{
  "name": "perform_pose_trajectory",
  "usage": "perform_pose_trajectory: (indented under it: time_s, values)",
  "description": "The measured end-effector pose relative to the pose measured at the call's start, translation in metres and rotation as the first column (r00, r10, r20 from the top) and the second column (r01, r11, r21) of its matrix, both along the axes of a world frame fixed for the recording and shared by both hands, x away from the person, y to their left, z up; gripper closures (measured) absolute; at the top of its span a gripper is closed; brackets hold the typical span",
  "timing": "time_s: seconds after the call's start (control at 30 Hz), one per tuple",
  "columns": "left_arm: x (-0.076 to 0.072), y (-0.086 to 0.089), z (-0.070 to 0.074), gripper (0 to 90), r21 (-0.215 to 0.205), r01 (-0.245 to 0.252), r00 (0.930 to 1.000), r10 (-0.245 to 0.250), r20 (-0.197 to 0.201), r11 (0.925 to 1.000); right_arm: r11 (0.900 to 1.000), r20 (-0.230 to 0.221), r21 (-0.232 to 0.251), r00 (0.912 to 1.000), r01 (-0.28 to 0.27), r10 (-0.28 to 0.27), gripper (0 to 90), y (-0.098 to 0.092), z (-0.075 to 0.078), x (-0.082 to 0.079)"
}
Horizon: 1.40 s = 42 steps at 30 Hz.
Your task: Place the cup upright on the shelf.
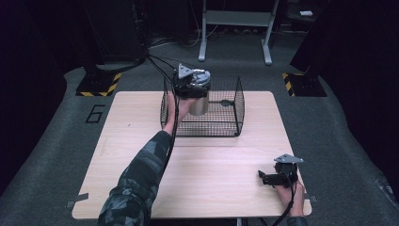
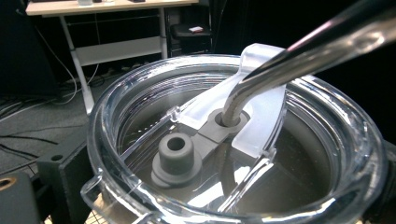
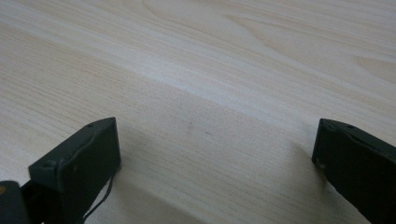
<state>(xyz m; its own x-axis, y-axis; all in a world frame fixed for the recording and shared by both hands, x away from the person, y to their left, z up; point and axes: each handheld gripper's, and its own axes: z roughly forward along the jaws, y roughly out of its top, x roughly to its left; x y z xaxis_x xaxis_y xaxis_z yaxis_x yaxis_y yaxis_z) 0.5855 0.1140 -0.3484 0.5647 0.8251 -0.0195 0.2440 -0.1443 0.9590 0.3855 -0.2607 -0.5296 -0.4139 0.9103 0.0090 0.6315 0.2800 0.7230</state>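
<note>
Up at the far side of the wooden table (image 1: 141, 155), inside the black wire basket (image 1: 237, 106): a steel tumbler (image 1: 200, 104), upright, long axis vertical, clear lid (image 2: 233, 140) on top. Clasped at its near-left side by the left gripper (image 1: 188, 84), grey plate up, cable trailing back along the camouflage sleeve (image 1: 141, 174). Cannot tell for certain whether that claw is clamped on the cup; only a dark jaw corner visible at the lower left of the left gripper view, pressed close under the lid rim.

Seen from the left gripper view: a bent metal straw (image 2: 299, 51) through the lid's grey stopper (image 2: 229, 123), rising from the hole, then leaning up and away to the upper right. Beside it a second grey plug (image 2: 176, 154) with an open hole, nearer the camera.

Down at the near right corner of the table: right gripper (image 1: 268, 178) resting low on the wood, held in the person's right hand (image 1: 289, 195), pointing left. Claw spread wide, nothing between the jaws, bare wood grain between them.
</note>
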Motion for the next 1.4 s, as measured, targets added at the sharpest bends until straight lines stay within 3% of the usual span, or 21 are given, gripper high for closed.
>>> perform_pose_trajectory:
  time_s: [0.17,0.3,0.43,0.83,1.4]
  values:
    - [0.005,-0.004,-0.009,3.7,-0.002,-0.025,0.9996,0.025,-0.014,0.9997,1.0,0.004,0.0,1.0,0.004,-0.004,0.6,0.0,0.0,0.0]
    - [0.01,-0.007,-0.016,3.7,0.019,-0.032,0.9992,0.033,-0.024,0.9993,1.0,0.004,0.0,1.0,0.004,-0.004,0.6,0.0,0.0,0.0]
    - [0.011,-0.009,-0.022,3.7,0.005,-0.039,0.9986,0.039,-0.035,0.9992,1.0,0.004,0.0,1.0,0.004,-0.004,0.6,0.0,0.0,0.0]
    - [0.018,-0.018,-0.04,3.8,0.033,-0.053,0.996,0.055,-0.07,0.9981,1.0,0.004,0.001,1.0,0.004,-0.004,0.9,0.0,0.0,0.0]
    - [0.025,-0.024,-0.057,3.8,0.048,-0.073,0.9897,0.079,-0.12,0.9961,1.0,0.002,0.002,1.0,0.004,-0.004,1.0,0.001,0.0,0.0]
